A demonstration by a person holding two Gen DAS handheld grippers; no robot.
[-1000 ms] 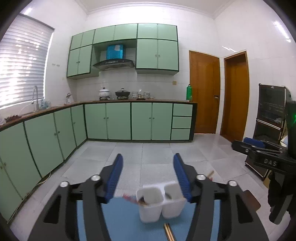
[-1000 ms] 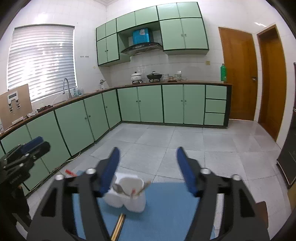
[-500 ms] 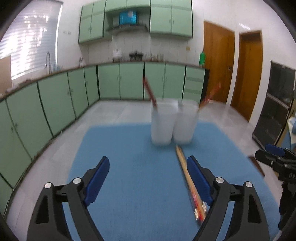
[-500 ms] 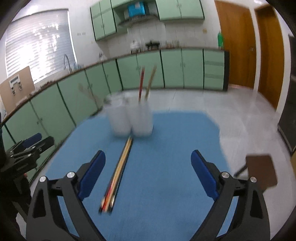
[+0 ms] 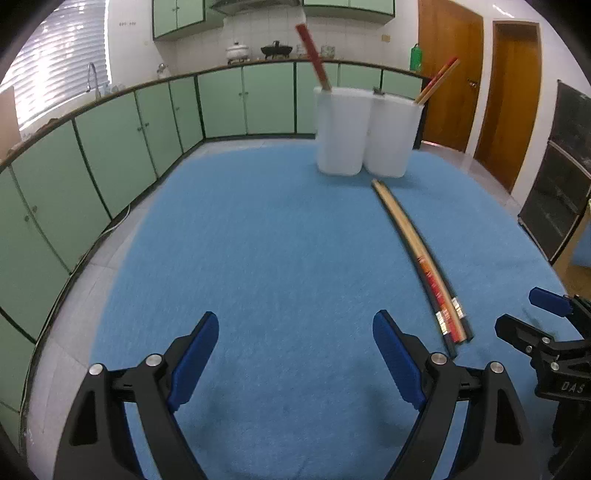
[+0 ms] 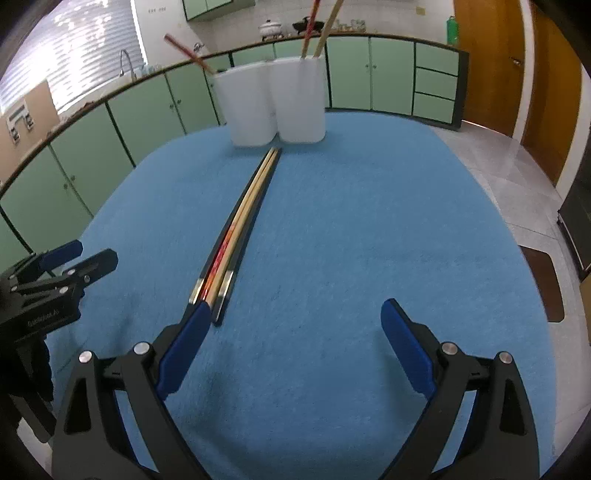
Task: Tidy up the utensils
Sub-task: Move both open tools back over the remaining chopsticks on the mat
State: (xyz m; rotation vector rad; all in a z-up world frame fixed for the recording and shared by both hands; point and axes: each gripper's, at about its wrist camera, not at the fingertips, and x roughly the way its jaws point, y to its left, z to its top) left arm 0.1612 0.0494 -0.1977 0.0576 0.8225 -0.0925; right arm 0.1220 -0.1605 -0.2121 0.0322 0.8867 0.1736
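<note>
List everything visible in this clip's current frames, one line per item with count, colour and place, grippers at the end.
Utensil holder: one, white, two joined compartments, upright at the far end of the mat.
Chopsticks in holder: about three showing, red and tan, leaning out of both compartments.
Chopsticks on mat: a bundle, exact count unclear, black, tan and red, lying side by side, tips toward the holder.
Mat: one, blue, covering the work surface.
Cabinets: many, green, along the far walls.
Doors: two, brown wood, right of the cabinets.
Left gripper: one, black with blue pads, open, above bare mat.
Right gripper: one, same colours, open, its left finger beside the bundle's near end.
</note>
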